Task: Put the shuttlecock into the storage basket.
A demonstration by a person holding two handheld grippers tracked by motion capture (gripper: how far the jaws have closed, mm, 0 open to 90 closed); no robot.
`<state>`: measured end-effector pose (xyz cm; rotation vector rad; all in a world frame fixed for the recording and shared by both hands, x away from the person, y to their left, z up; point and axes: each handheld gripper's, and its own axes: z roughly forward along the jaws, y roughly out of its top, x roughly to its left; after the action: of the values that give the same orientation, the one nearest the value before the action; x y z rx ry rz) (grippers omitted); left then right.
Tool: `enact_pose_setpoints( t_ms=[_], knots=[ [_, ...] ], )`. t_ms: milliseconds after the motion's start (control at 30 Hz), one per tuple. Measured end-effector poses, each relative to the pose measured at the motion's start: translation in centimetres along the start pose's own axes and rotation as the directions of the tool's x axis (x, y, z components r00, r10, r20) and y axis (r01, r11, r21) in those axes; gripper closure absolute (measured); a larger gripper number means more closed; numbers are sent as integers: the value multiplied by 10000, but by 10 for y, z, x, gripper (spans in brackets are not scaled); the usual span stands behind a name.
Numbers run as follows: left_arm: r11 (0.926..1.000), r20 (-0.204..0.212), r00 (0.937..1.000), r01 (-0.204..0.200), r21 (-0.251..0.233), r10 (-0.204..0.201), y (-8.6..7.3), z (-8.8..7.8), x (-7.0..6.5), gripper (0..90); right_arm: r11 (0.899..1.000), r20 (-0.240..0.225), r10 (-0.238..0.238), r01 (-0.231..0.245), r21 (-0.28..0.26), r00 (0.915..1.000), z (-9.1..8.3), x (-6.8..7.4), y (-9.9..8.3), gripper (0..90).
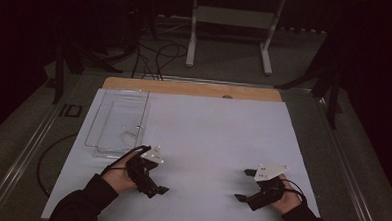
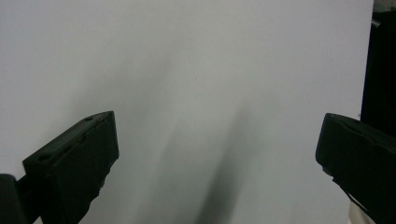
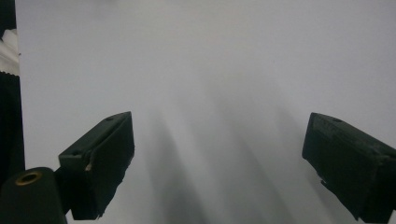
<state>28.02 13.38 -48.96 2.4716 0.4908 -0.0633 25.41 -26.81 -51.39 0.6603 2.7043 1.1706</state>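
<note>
While both my grippers hover low over the white worktop [image 1: 207, 141], nothing sits between their fingers.
My left gripper [image 1: 153, 181] and right gripper [image 1: 243, 185] both have fingers spread apart; the clear plastic tray [image 1: 116, 124] lies at eleven o'clock, just beyond my left.

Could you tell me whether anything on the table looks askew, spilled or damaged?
Nothing stands out. The clear plastic tray lies flat at the white sheet's far left, no spill visible. The left claw and right claw are open, holding nothing.
</note>
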Motion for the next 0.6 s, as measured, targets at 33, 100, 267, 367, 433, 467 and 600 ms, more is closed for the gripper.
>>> enact_pose_setpoints(
  t_ms=[33, 100, 267, 367, 433, 467, 600],
  knots=[
    [9999, -30, 9999, 123, -27, -123, -3, 1, -1, 0, 10000, -6, -9, 9, -6, 10000, 0, 0, 0, 91],
    [9999, -96, 9999, 116, -32, -116, -8, 1, -2, 0, 10000, 13, -15, 15, -6, 10000, 0, 0, 0, 91],
    [9988, -356, 9984, 437, -218, -445, -19, 0, -1, 0, 10000, -2, 20, -20, -5, 10000, 0, 0, 0, 91],
    [9980, -428, 9977, 513, -365, -529, -24, -1, -1, 0, 10000, -6, 10, -10, 6, 10000, 0, 0, 0, 91],
    [9967, -463, 9967, 638, -502, -662, -27, -1, -1, 0, 10000, 27, -1, 1, 43, 10000, 0, 0, 0, 91],
    [9963, -448, 9966, 663, -539, -688, -30, 0, -1, 0, 10000, 16, 7, -7, 10, 10000, 0, -1, 0, 91],
    [9957, -526, 9966, 590, -710, -628, -37, -1, 1, 0, 10000, 10, 25, -25, 15, 10000, -1, -1, -1, 91]
  ],
)
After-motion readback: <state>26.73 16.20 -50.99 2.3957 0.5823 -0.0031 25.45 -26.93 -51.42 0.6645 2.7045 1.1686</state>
